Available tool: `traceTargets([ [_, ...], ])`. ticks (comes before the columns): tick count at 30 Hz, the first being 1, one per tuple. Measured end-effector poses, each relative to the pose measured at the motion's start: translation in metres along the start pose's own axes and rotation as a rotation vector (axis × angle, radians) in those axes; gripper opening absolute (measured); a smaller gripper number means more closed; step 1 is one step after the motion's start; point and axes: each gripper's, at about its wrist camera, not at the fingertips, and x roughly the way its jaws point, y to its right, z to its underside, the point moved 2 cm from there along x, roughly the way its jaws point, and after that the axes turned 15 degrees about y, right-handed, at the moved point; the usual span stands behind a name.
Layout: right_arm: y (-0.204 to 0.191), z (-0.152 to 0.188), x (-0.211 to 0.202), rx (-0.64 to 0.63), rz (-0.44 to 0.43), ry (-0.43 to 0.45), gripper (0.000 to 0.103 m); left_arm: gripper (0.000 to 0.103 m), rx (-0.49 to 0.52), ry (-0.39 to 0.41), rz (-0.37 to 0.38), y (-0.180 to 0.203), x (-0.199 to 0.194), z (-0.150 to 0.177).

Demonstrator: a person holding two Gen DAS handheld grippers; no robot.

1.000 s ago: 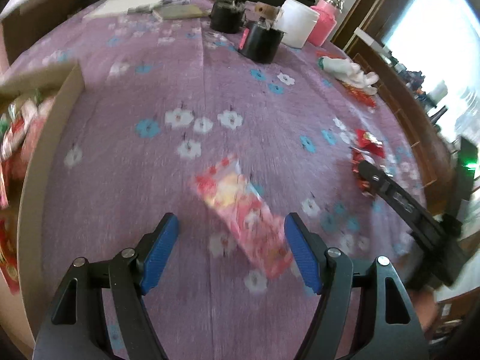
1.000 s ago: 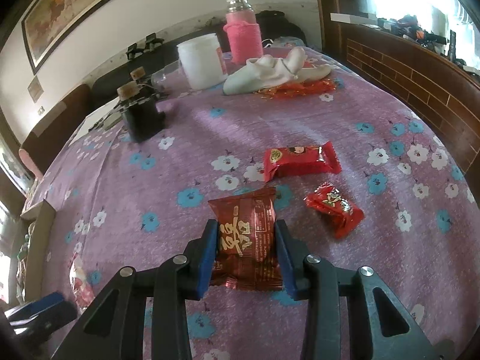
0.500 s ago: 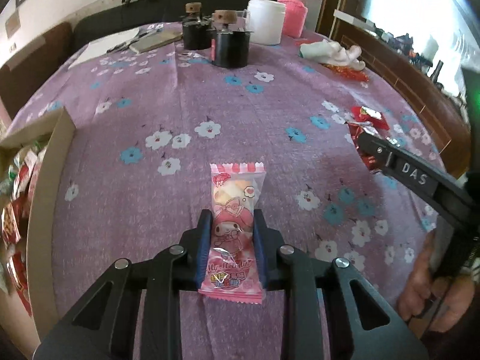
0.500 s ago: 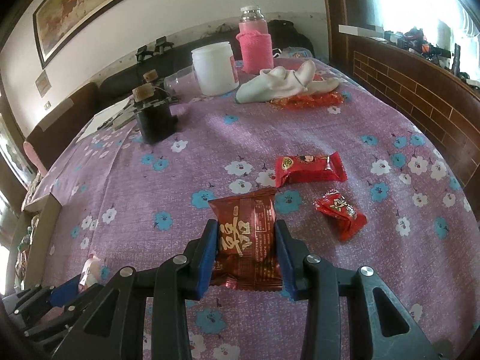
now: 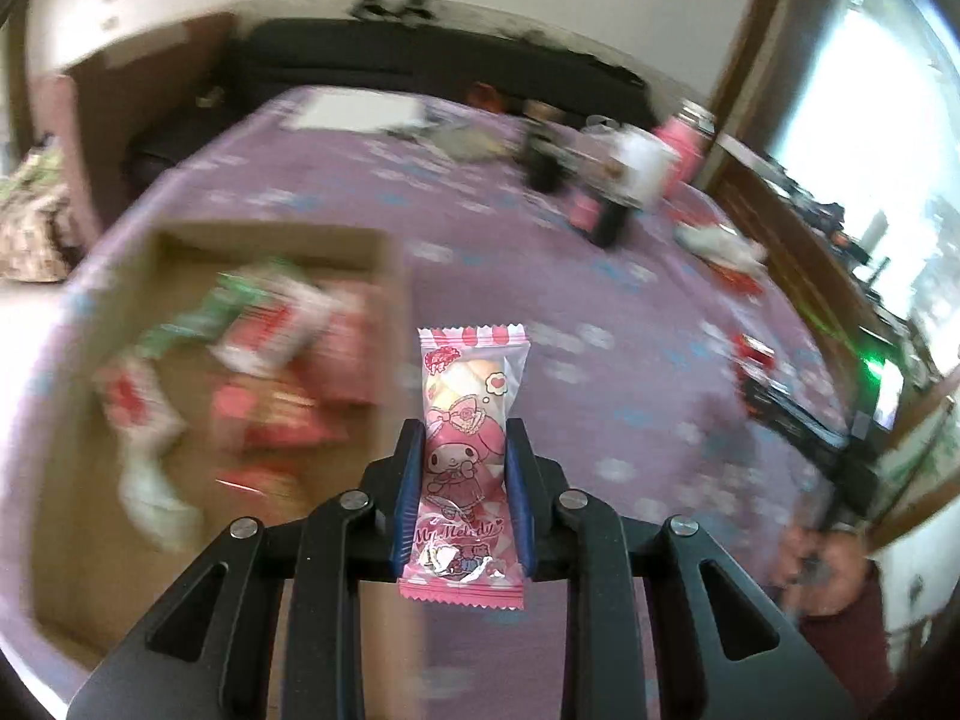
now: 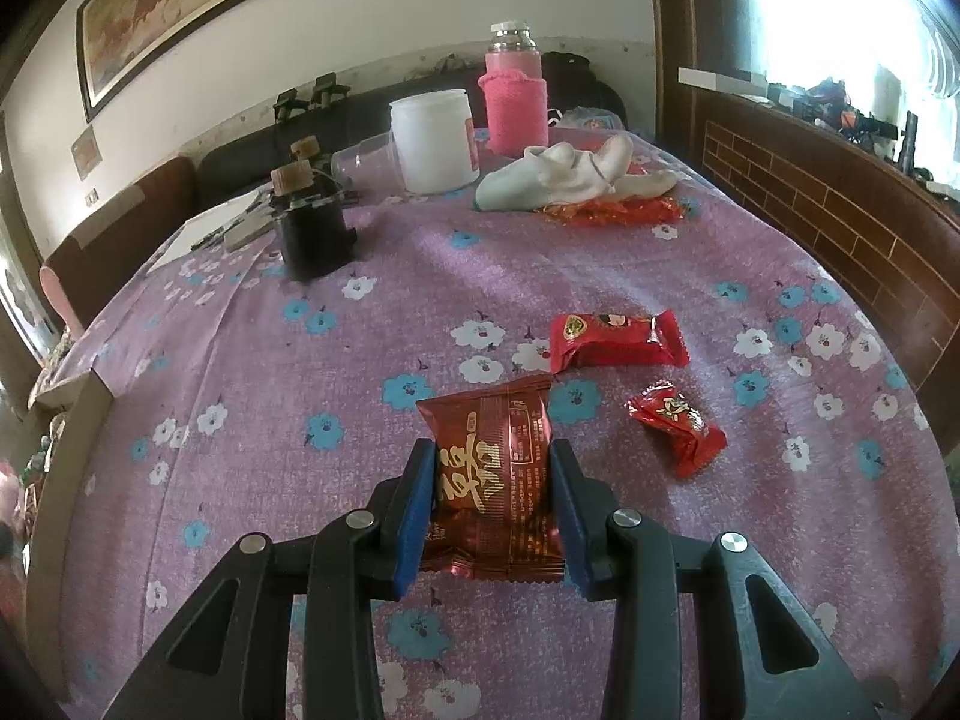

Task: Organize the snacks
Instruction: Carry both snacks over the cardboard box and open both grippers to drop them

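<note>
My left gripper (image 5: 461, 456) is shut on a pink cartoon-print snack packet (image 5: 467, 414), held above the right edge of a cardboard box (image 5: 384, 300) that holds several red, white and green snacks (image 5: 270, 360); that view is blurred by motion. On the purple floral tablecloth, my right gripper (image 6: 491, 468) is shut on a dark red snack packet (image 6: 489, 450) with gold lettering. A red wrapped bar (image 6: 618, 339) and a small red candy packet (image 6: 678, 426) lie just right of it. The box edge (image 6: 72, 438) shows at far left in the right wrist view.
At the back of the table stand a black jar with a cork (image 6: 312, 234), a white tub (image 6: 432, 141), a pink-sleeved bottle (image 6: 516, 96), a white cloth (image 6: 570, 177) over red wrappers, and papers (image 6: 204, 234). A wooden ledge (image 6: 840, 210) borders the right side.
The left gripper closed on the pink packet, lifted it off the cloth and carried it left to the box's edge. The right gripper kept still, holding the dark red packet.
</note>
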Motion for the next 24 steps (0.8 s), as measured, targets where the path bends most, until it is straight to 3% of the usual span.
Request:
traceTargets([
  [3, -0.013, -0.003, -0.011, 0.01, -0.051, -0.014, 0.039, 0.023, -0.001, 0.002, -0.093, -0.045, 0.004, -0.017],
  [6, -0.047, -0.007, -0.031, 0.006, -0.158, -0.024, 0.039, 0.023, -0.017, 0.004, -0.152, -0.08, 0.013, -0.029],
  [12, -0.156, -0.007, -0.064, -0.121, -0.404, -0.061, 0.039, 0.023, -0.011, -0.025, -0.223, -0.125, 0.046, -0.04],
  [18, -0.265, 0.02, -0.073, -0.197, -0.634, -0.19, 0.038, 0.023, -0.029, -0.07, -0.227, -0.148, 0.077, -0.043],
  [24, -0.34, 0.055, -0.082, -0.341, -0.717, -0.241, 0.038, 0.023, -0.059, -0.105, -0.202, -0.163, 0.101, -0.049],
])
